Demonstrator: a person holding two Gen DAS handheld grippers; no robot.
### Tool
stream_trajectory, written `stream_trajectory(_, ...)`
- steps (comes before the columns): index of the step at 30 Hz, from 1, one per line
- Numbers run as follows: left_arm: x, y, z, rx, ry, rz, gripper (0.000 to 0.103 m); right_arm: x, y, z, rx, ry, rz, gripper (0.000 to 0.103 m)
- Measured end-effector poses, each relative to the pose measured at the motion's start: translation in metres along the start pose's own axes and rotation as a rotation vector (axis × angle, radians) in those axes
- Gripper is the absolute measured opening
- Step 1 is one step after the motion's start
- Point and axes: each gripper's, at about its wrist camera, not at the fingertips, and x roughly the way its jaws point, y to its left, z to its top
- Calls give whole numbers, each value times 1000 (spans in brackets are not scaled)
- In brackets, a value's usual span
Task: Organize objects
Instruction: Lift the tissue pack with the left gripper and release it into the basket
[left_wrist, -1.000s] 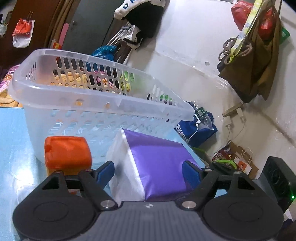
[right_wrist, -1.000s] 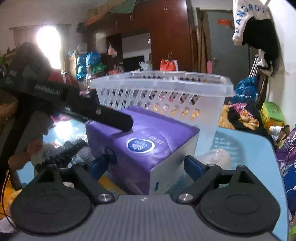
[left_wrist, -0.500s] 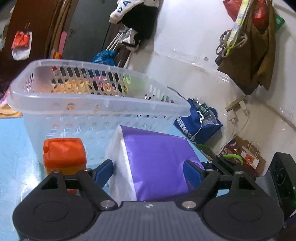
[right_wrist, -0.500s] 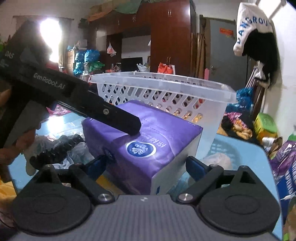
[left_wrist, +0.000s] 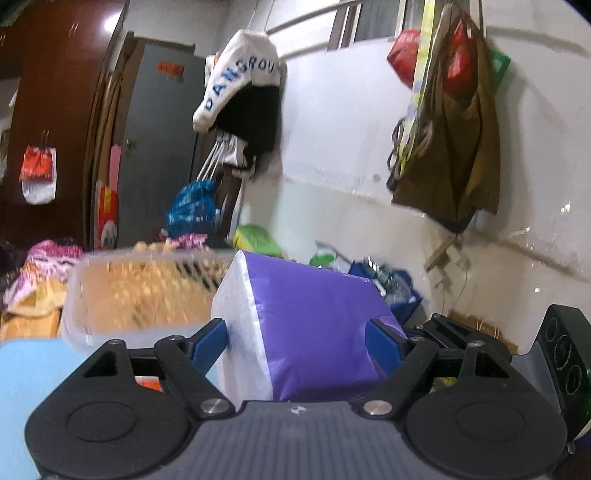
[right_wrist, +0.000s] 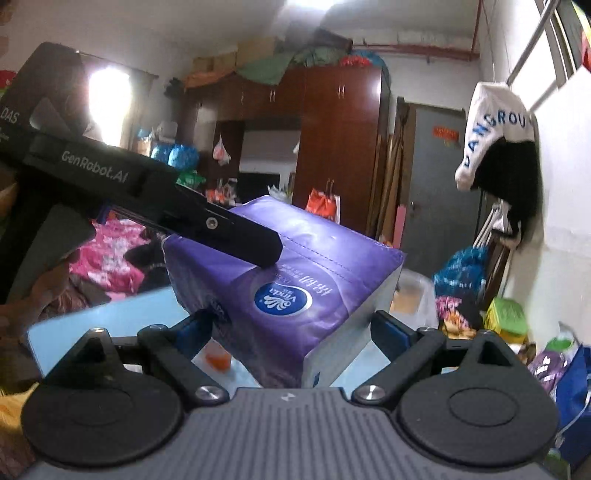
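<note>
A purple and white tissue pack (left_wrist: 306, 328) is held in the air between both grippers. My left gripper (left_wrist: 297, 341) is shut on its two ends. My right gripper (right_wrist: 291, 328) is shut on its sides, with the Vinda logo facing it (right_wrist: 284, 301). The left gripper's body (right_wrist: 147, 192) reaches over the pack's top in the right wrist view. The clear plastic basket (left_wrist: 140, 295) sits below and beyond the pack, blurred; part of it shows in the right wrist view (right_wrist: 413, 299).
An orange-capped container (right_wrist: 218, 356) stands on the blue table (right_wrist: 110, 321) below the pack. A white wall (left_wrist: 369, 184) with hanging bags (left_wrist: 450, 147) is on the right. Clothes and bags (left_wrist: 33, 280) pile behind the table.
Both grippers have lifted the tissue pack well above the table. The basket and orange-capped container now lie lower in view, and the basket's rim is below the pack's top.
</note>
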Motion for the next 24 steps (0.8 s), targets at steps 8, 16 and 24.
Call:
stream_trajectory(8,3,-1,53,40,-48,52,84,30,-22,44,14,-9,25,95)
stream_trajectory(16,43,30,84,9,-29,95,84,79,-43,55,14,43,39,95)
stream_trajectory(24,94,73,70,-68,45,125,84,131,-56,37,29,161,45,95)
